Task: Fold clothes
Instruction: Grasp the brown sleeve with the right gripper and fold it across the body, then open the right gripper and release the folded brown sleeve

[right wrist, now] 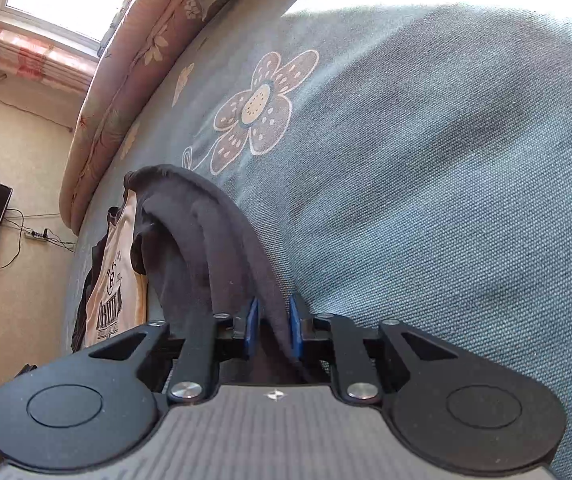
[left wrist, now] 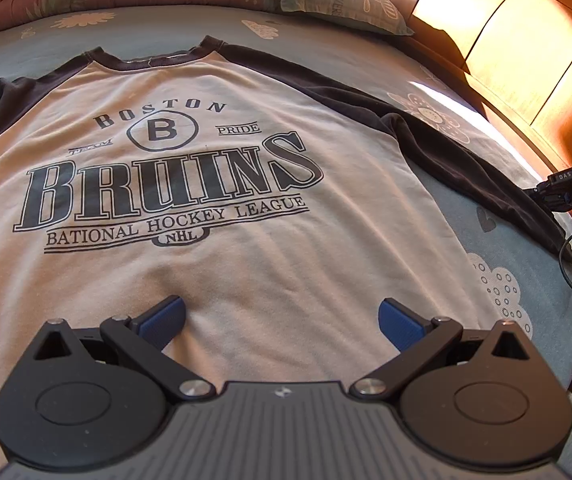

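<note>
Sweatshirt face-up on bed, collar pointing away toward the pillow.

The sweatshirt (left wrist: 213, 184) lies flat on the bed sheet (left wrist: 486, 280), long axis running from hem to collar. Left tongs (left wrist: 281, 320) hover spread wide over the hem, empty. Right tongs (right wrist: 273, 330) are clamped on the dark sleeve (right wrist: 205, 240).

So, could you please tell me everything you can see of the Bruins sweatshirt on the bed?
The sweatshirt lies face up and mostly flat on the blue floral bedsheet, collar away from the left wrist camera. Its body is cream, soft and knit-looking; collar and raglan sleeves are dark. Dark print reads Boston, Bruins and NHL. The right sleeve is lifted, its end pinched in the right gripper. The left gripper is open above the lower front.
</note>
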